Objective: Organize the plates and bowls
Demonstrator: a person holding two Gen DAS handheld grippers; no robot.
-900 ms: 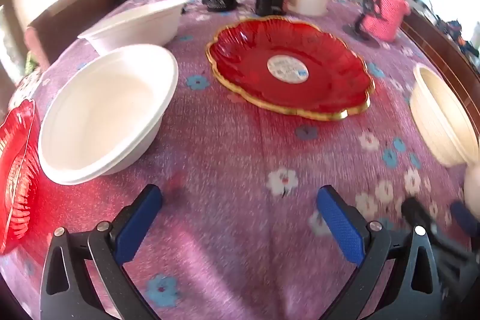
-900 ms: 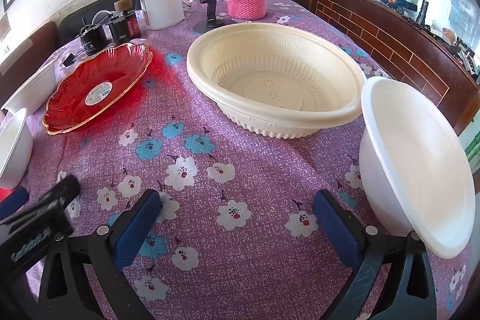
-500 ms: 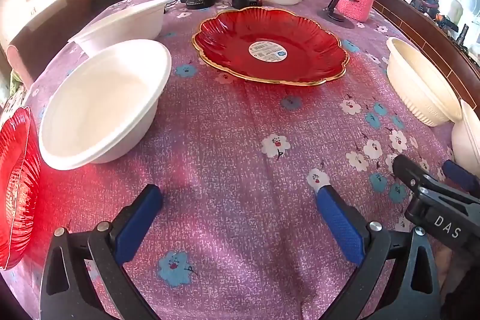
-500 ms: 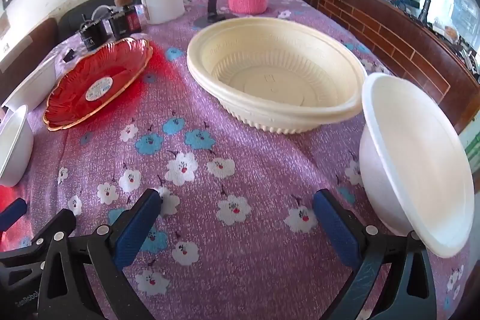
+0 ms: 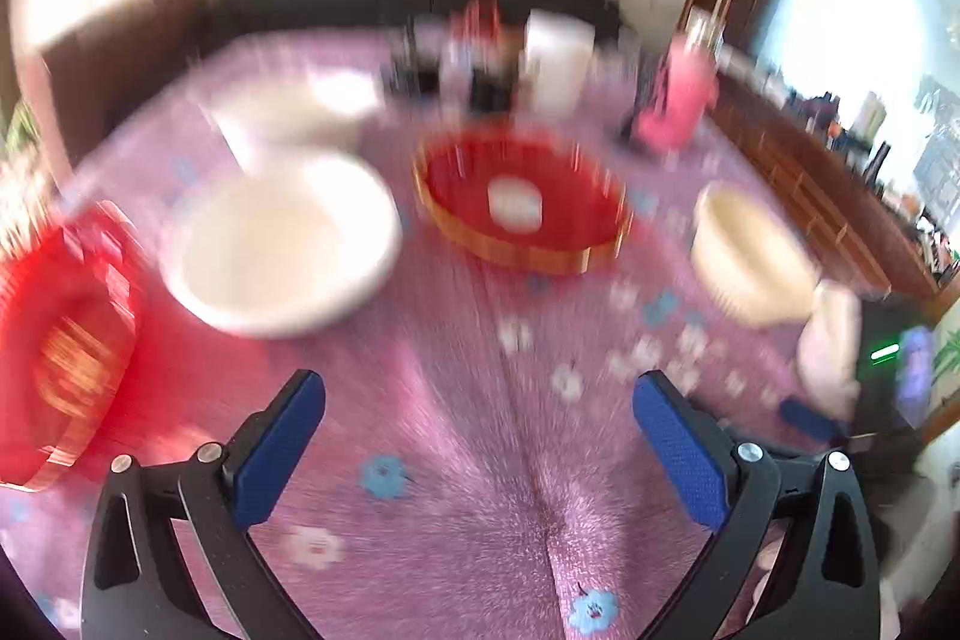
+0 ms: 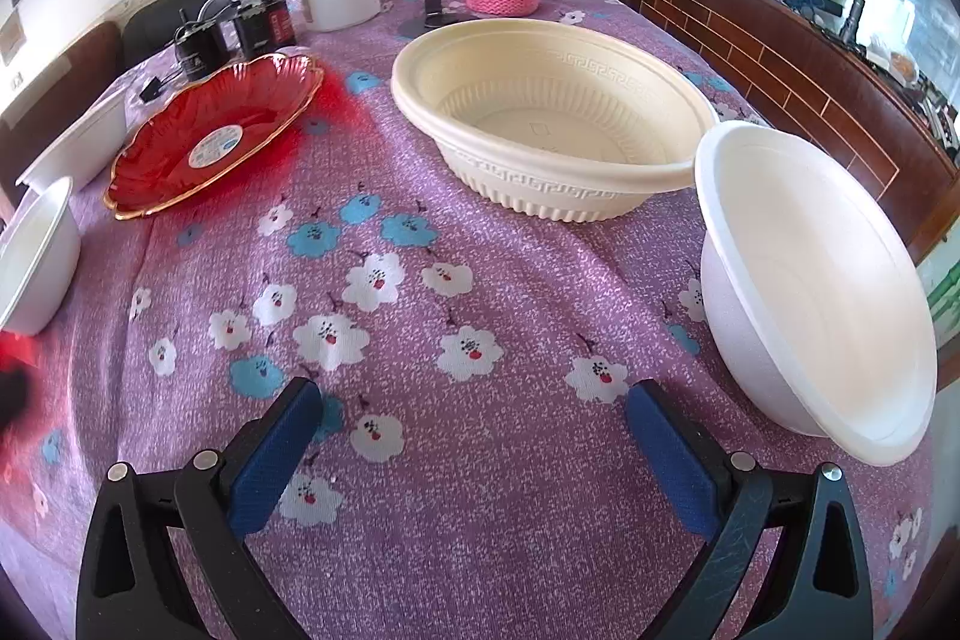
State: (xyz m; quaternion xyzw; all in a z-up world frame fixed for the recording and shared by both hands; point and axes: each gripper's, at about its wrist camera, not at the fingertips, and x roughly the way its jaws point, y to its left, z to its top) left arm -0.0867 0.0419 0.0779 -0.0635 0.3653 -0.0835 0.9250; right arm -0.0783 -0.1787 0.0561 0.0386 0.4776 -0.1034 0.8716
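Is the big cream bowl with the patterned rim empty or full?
Empty. The cream bowl shows its bare ribbed walls and flat bottom, with nothing inside.

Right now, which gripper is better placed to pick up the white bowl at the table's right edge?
Right. The right gripper is open, with the white bowl just beside its right finger. In the blurred left wrist view, the left gripper sits farther from that bowl.

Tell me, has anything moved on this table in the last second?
Only the left gripper: its view has pulled back and blurred, so more of the red plate at the left edge shows. Nothing was taken hold of. Both grippers stay open; the right gripper, the bowls and the middle red plate kept their places.
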